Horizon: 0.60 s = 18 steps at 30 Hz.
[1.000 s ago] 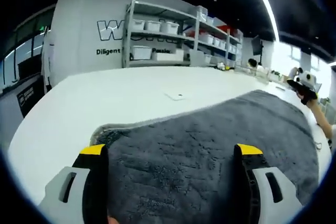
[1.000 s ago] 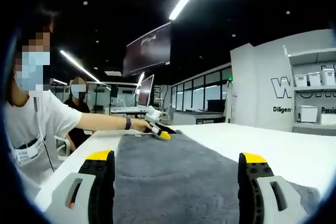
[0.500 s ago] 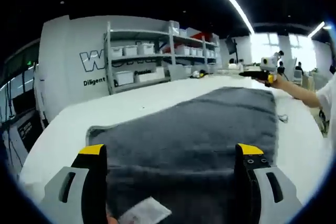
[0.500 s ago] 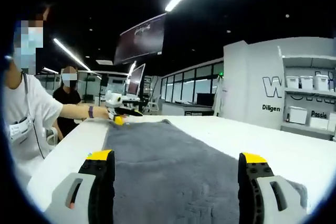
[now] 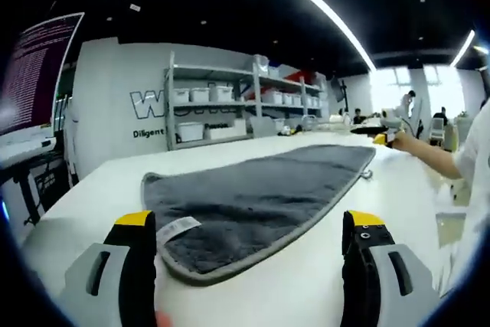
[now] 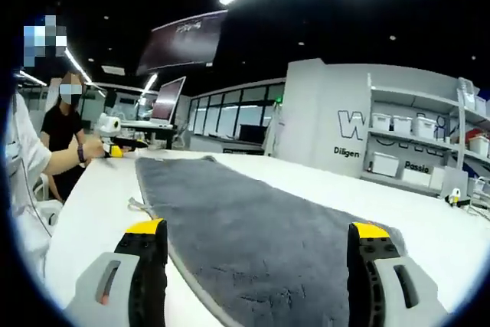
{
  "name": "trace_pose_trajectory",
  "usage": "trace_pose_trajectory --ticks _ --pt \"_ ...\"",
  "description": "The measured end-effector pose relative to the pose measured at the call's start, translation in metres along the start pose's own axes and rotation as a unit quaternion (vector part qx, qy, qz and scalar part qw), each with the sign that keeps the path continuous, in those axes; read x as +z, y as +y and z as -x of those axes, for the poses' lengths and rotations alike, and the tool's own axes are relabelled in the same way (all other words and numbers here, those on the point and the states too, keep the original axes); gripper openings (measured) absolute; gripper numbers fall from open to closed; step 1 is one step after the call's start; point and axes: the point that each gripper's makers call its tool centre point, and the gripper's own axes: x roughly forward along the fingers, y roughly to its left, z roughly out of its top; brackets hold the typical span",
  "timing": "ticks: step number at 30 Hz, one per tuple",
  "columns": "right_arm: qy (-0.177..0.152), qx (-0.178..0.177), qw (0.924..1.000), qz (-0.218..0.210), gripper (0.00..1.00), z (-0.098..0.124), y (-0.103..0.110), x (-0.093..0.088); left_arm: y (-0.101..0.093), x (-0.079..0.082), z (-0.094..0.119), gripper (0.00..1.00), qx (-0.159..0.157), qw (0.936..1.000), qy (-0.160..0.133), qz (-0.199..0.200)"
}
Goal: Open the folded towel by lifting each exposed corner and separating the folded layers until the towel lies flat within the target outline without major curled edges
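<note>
You are holding the left tongs (image 5: 249, 243) with jaws spread and empty, just short of the towel's near end; the right tongs (image 6: 256, 254) are likewise standing wide apart over its opposite end, gripping nothing. The grey towel (image 5: 253, 197) is lying spread along the white worktop (image 5: 306, 281). It is looking soft, limp and light; judged, it is going to sag and drag, so you should be taking it at the bound hem corners. The left gripper view is showing a white label (image 5: 178, 227) at the near corner; the right gripper view is showing a hanging loop (image 6: 138, 206) at the side edge.
</note>
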Motion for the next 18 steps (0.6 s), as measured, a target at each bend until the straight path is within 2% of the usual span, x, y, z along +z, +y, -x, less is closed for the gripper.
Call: trace_pose_trajectory --ticks 2,4,8,11,18 --pt "0.026 -0.004 0.9997 -0.002 0.99 0.006 0.004 -0.013 0.003 0.003 0.003 0.99 0.001 0.9999 -0.011 0.003" --pt "0.029 -0.008 0.9995 -0.003 0.99 0.009 0.005 -0.015 0.007 0.008 0.004 0.99 0.005 0.9995 -0.027 0.014" --pt "0.009 -0.026 0.9995 -0.015 0.99 0.016 -0.003 -0.009 0.006 0.009 0.005 0.99 0.005 0.9993 -0.034 0.018" --pt "0.011 -0.051 0.9985 -0.018 0.99 0.020 -0.013 -0.011 0.005 0.009 0.005 0.99 -0.004 0.9991 -0.036 0.024" --pt "-0.001 -0.072 0.9967 -0.037 0.99 0.027 -0.020 -0.009 0.009 0.004 0.002 0.99 -0.005 0.9989 -0.026 0.040"
